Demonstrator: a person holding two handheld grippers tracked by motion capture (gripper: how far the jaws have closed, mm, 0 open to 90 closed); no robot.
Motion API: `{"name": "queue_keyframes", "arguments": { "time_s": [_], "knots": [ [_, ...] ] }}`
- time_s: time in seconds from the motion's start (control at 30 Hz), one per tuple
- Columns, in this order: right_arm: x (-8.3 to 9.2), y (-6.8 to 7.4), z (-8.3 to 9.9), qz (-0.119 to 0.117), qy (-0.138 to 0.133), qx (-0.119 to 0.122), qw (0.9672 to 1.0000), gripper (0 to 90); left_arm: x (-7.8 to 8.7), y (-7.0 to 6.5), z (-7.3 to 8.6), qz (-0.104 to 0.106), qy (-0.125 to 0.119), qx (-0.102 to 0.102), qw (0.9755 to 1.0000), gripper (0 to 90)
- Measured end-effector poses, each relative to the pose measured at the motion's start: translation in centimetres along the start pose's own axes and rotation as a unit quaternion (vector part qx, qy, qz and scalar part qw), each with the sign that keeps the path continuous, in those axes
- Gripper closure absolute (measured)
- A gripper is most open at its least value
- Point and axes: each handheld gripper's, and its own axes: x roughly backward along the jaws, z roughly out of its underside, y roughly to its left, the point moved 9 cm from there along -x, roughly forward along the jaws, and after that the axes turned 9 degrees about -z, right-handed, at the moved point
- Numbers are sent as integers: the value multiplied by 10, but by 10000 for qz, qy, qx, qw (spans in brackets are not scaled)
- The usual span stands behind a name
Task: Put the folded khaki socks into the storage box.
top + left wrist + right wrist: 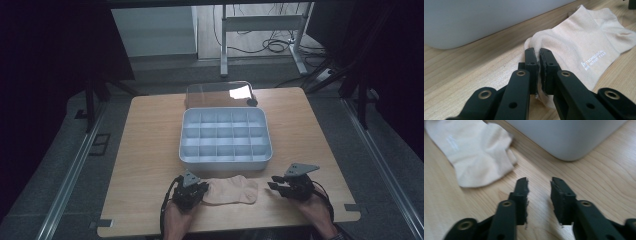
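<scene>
Left tongs (538, 56) clamped on the sock (584, 47), pinching a fold of fabric at one end of it; jaws together with cloth between the pads. Right tongs (539, 185) stand apart with nothing between them, just bare desk (599, 177) under the gap. No contact with the sock on that side.

Sock location: flat on the desk at the near edge, just in front of the white divided tray (225, 137), between the two tongs. In the high view the left tongs (196, 187) sit at the sock's (232, 191) left end, the right tongs (278, 187) near its right end but clear of it. Clear lid (215, 93) lies behind the tray, so the compartments are accessible.

Step, as I read it: sock secured at one end, second grip not yet made. Probably prep for folding or rolling before it goes into a compartment.

Next move: right tongs need to swing toward the sock's free end, seen up and left in the right gripper view, get one jaw under the edge, then close. Thin fabric lying flat, so low approach angle needed or the jaws just skate over it. Left hold looks shallow; pulling hard may slip it.
</scene>
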Motion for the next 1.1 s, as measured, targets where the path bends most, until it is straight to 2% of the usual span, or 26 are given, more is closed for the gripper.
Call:
{"name": "queue_keyframes", "arguments": {
  "time_s": [0.17,0.33,0.6,0.77,0.93,1.1],
  "knots": [
    [-5,10,-7,-164,2,89,9998,837,0,0,0,4,1,3,10000,853],
    [-12,17,-15,-254,-6,123,9996,894,0,0,0,-10,-17,-21,10000,852],
    [-26,32,-29,-615,-72,60,9981,897,0,0,0,-4,-29,-32,10000,852],
    [-37,41,-38,-733,-51,207,9971,898,0,0,0,-3,-23,-16,10000,852],
    [-59,58,-54,-882,2,475,9950,898,1,-1,-1,-3,-55,-53,10000,852],
    [-73,66,-62,-920,21,551,9942,898,2,-1,-2,4,-69,-59,10000,852]
  ]
}}
